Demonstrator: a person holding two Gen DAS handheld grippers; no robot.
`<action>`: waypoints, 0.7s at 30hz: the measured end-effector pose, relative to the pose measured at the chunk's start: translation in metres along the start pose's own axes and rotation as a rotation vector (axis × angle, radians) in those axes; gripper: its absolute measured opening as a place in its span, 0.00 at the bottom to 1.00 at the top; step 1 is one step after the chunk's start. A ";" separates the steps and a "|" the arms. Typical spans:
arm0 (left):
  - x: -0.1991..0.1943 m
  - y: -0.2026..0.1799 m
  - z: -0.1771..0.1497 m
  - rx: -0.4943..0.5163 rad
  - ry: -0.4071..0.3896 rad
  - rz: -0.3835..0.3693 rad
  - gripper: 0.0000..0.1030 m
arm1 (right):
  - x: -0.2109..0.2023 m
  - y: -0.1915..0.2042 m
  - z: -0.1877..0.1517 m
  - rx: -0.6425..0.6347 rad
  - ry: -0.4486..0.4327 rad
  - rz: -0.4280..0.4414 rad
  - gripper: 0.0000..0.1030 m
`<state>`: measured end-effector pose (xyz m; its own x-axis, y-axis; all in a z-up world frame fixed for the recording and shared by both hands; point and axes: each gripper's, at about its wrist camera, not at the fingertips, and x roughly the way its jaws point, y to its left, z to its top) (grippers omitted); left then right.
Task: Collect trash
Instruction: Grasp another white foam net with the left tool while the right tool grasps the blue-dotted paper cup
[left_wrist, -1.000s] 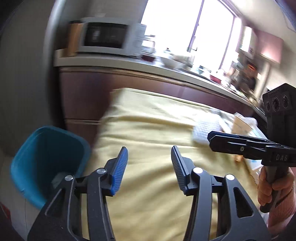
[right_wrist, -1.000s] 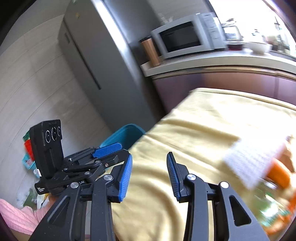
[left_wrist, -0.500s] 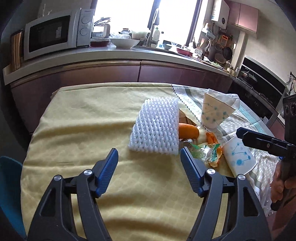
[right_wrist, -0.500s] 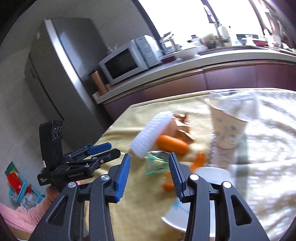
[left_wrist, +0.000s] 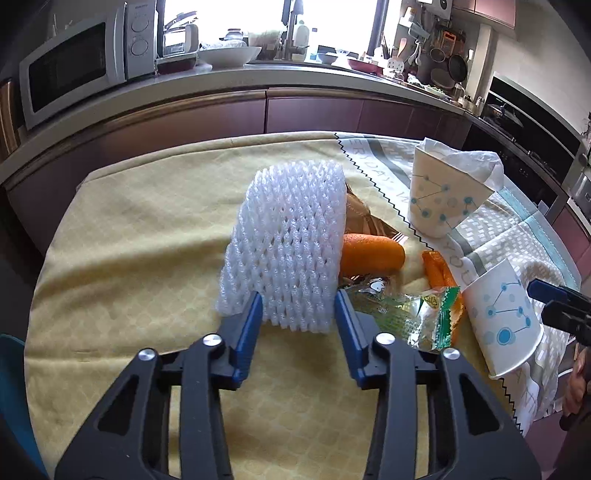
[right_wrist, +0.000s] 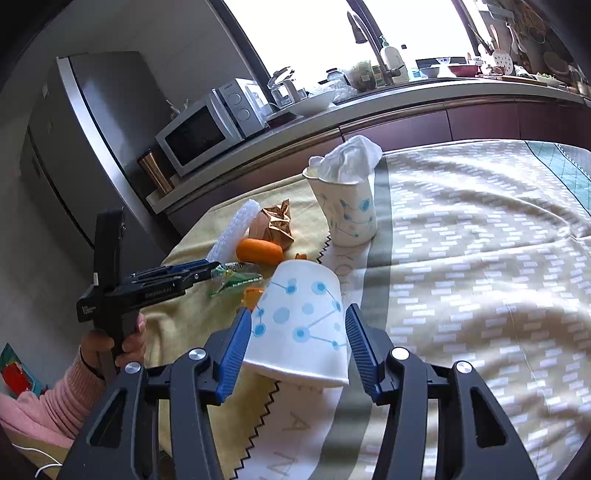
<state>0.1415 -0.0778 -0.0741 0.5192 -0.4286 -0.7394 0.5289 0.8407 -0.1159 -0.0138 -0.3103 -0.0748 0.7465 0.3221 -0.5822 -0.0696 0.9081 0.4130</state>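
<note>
A white foam net (left_wrist: 291, 240) lies on the yellow tablecloth (left_wrist: 129, 240). My left gripper (left_wrist: 299, 314) is closing on the net's near end, and both blue pads touch its sides. A paper cup (right_wrist: 299, 332) with blue dots lies on its side. My right gripper (right_wrist: 295, 339) straddles it with its jaws opening and the pads just clear of the cup. A second cup (right_wrist: 347, 210) stuffed with tissue stands upright behind. An orange peel (left_wrist: 369, 253), a green wrapper (left_wrist: 406, 314) and a gold-brown wrapper (right_wrist: 279, 225) lie between the net and the cups.
The rim of a blue bin (left_wrist: 11, 387) shows at the table's left edge. A counter with a microwave (left_wrist: 81, 70) runs behind the table, and a fridge (right_wrist: 92, 129) stands at its left end. A patterned cloth (right_wrist: 480, 258) covers the table's right part.
Both grippers swung from the bin end of the table toward the trash pile. The left jaws narrowed around the foam net. The right jaws widened around the lying cup.
</note>
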 end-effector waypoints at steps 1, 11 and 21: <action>0.000 0.001 0.000 -0.006 -0.003 0.010 0.32 | -0.001 0.001 -0.004 -0.005 0.004 -0.005 0.50; -0.018 0.009 -0.002 -0.056 -0.044 -0.007 0.12 | -0.005 0.011 -0.021 -0.108 0.043 -0.017 0.56; -0.052 0.025 -0.014 -0.108 -0.085 -0.031 0.12 | 0.001 0.010 -0.026 -0.118 0.033 -0.056 0.41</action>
<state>0.1179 -0.0302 -0.0476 0.5610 -0.4776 -0.6762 0.4725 0.8554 -0.2122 -0.0305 -0.2938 -0.0891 0.7295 0.2768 -0.6255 -0.1070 0.9494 0.2953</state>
